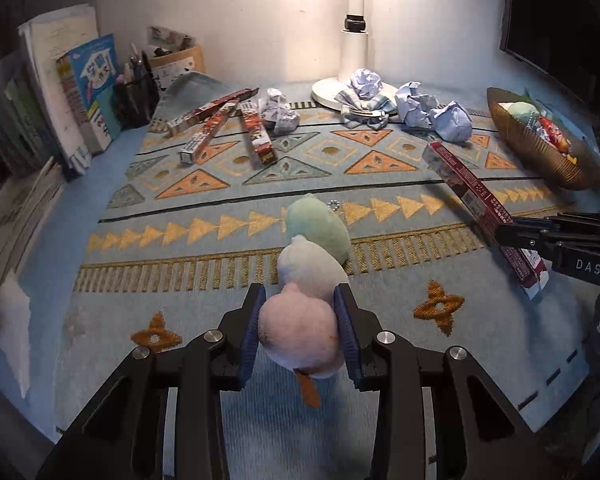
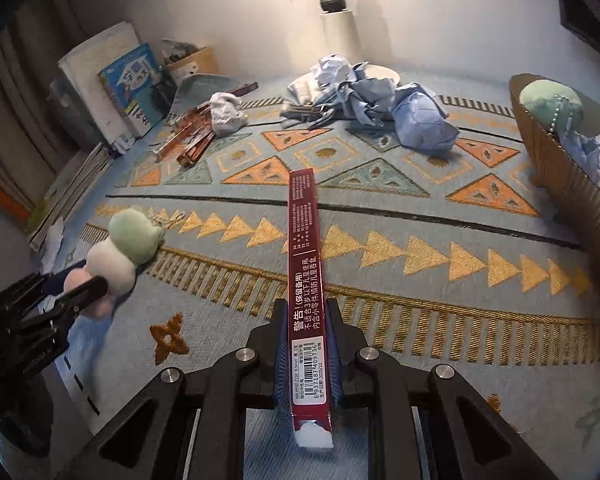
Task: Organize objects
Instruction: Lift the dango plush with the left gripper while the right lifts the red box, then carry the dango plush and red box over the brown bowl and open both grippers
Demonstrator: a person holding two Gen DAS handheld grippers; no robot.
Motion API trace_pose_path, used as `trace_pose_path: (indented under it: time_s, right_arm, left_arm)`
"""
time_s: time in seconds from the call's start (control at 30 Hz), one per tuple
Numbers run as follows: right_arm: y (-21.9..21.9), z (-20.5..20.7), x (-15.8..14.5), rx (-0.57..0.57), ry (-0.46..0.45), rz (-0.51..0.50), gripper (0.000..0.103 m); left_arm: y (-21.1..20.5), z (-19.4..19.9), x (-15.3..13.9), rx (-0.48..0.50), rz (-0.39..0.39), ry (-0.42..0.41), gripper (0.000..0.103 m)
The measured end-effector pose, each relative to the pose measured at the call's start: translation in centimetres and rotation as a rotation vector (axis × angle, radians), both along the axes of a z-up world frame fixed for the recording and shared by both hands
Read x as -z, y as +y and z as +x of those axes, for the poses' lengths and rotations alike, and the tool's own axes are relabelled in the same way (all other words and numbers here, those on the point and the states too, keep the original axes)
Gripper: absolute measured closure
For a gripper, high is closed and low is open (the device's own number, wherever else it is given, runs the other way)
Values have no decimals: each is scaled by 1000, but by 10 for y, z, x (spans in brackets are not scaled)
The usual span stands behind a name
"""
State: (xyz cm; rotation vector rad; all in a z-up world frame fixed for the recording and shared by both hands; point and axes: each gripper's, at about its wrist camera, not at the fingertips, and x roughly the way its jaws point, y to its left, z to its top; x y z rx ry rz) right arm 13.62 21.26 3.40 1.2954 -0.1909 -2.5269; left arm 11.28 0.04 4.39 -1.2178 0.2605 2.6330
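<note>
Left gripper [image 1: 300, 332] pinches the plush toy [image 1: 312, 280] on its pink end ball; blue pads press both sides and dent it slightly. Right gripper [image 2: 305, 360] is clamped tight on the long red box [image 2: 305, 280], gripping near the barcode end.

Where: in the left wrist view the plush sits at centre, its pink ball between the pads, over the patterned cloth [image 1: 220, 184]. In the right wrist view the red box is dead centre; the plush shows at 9 o'clock.

Orientation: the plush is three balls in a chain, pink then white then green. Its long axis runs from the pads toward 12 o'clock, green end farthest, with a small bead chain past it and an orange tag hanging below at 6. The box's long axis runs straight out along the fingers toward 12 o'clock, with most of its length ahead of the grip and a short white-capped stub behind.

Risks, judged:
- Box is held near one end, so the long overhang could lever and pivot in the pads, or its far tip could clip the gold basket [image 2: 572, 184] or the crumpled paper [image 2: 420, 120].
- Plush is soft and held only by its end ball; it could squeeze out, or the free balls could swing and drag on the cloth.
- The two grippers are near each other; in the left view the box at 3 o'clock angles toward the plush's side, so crossing paths could cause a bump.
- More red boxes [image 1: 228, 124] lie at 11 o'clock; a sloppy drop could scatter them.
</note>
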Motion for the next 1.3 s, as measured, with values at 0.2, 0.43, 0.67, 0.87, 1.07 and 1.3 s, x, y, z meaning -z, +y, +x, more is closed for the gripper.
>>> trace_pose_path:
  time_s: [0.2, 0.43, 0.67, 0.87, 1.07, 1.3]
  right_arm:
    - [2, -3, 5, -34, -37, -37, 62]
    - [-1, 2, 6, -40, -24, -16, 42]
    - [-3, 1, 7, -37, -19, 0, 42]
    - [-11, 1, 7, -37, -8, 60, 42]
    - [-34, 5, 9, -56, 28, 222, 43]
    - [-54, 21, 7, -133, 108, 296, 83]
  left_arm:
    - [2, 4, 11, -64, 12, 44, 59]
    - [-11, 3, 25, -68, 103, -45, 19]
    - [-20, 10, 25, -46, 141, -57, 19]
    - [-4, 7, 19, 12, 52, -25, 14]
    - [4, -12, 25, -38, -4, -18, 35]
    - [10, -16, 26, -58, 12, 21, 55]
